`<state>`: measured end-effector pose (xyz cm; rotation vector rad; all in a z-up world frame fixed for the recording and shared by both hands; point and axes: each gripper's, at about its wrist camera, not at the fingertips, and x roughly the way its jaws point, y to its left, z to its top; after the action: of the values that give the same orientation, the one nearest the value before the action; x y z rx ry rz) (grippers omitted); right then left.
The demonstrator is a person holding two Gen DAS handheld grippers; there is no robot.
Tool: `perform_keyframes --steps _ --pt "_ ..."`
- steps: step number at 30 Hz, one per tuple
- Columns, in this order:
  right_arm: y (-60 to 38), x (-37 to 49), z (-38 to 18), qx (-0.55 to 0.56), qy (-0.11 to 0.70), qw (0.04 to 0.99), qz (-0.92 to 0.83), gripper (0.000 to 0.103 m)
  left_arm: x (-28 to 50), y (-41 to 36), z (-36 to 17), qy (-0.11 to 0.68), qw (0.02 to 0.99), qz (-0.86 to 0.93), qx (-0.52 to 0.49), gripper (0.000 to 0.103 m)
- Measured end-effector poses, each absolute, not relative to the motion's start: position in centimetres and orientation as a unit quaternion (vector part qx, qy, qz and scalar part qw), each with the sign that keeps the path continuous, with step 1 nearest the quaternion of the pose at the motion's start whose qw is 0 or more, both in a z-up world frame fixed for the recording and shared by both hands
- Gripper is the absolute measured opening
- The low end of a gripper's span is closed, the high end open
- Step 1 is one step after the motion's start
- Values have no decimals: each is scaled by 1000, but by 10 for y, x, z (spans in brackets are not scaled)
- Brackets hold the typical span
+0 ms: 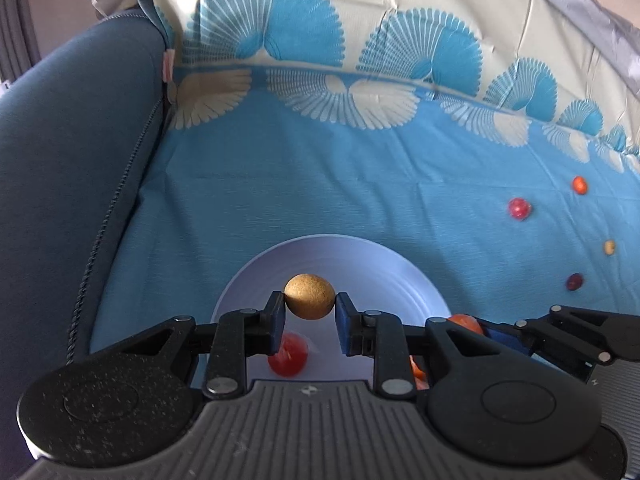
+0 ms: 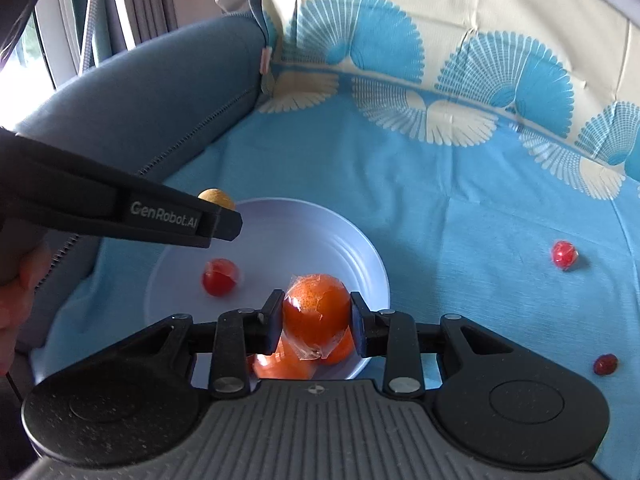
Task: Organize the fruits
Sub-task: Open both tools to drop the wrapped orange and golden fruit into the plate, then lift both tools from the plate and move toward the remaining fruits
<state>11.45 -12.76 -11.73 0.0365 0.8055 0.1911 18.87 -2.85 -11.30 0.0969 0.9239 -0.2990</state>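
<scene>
The surface is a blue cloth [image 1: 320, 184] with a border of white and blue fan shapes; farther back the cloth is cream. On the left a grey-blue cushion [image 1: 72, 140] rises like the arm of a sofa. In the right wrist view, curtains [image 2: 132, 0] and bright daylight stand behind this cushion.

One white bowl [image 2: 360, 248] sits on the cloth, near the cushion. Both tongs are above it. The left gripper [image 1: 309, 312] is closed on a tan ball [image 1: 309, 297], a small round fruit, and holds it over the bowl. The right gripper [image 2: 316, 320] is closed on an orange [image 2: 316, 312] wrapped in clear film, also over the bowl.

Inside the bowl I count one red fruit [image 2: 220, 277] in film, and orange fruit [image 2: 284, 364] under the held one; two of them, it seems, but they are partly hidden.

On the cloth to the right, the left wrist view shows four small fruits well apart: one red [image 1: 519, 209], one orange [image 1: 579, 185], one pale tan [image 1: 609, 247] and one dark red [image 1: 575, 281]. The right wrist view shows only two of them, both red [image 2: 564, 254] [image 2: 605, 364].

The right wrist view also shows the left gripper from the side, with a printed name, and a hand [image 2: 20, 292] on its handle. The left wrist view shows the right gripper only at its right edge [image 1: 580, 332].
</scene>
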Motion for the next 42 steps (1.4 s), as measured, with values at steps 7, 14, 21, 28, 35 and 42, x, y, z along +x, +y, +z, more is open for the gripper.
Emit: perform_keyframes --steps 7,14,21,28,35,42 --pt "-127 135 -137 5 401 911 97 37 200 -28 -128 445 880 -155 59 91" --pt "-133 113 -115 -3 415 905 88 88 157 -5 -91 434 890 -136 40 103" --pt "-142 28 -77 24 438 894 91 92 65 30 -58 472 877 -91 0 103" --pt "-138 -48 -26 77 415 901 97 99 -15 55 -21 463 884 -52 -18 103" --pt "-126 -107 3 68 375 920 94 101 -61 58 14 413 908 -70 -16 103" --pt "-125 -147 20 71 338 935 82 102 -94 48 30 392 916 -89 -6 103"
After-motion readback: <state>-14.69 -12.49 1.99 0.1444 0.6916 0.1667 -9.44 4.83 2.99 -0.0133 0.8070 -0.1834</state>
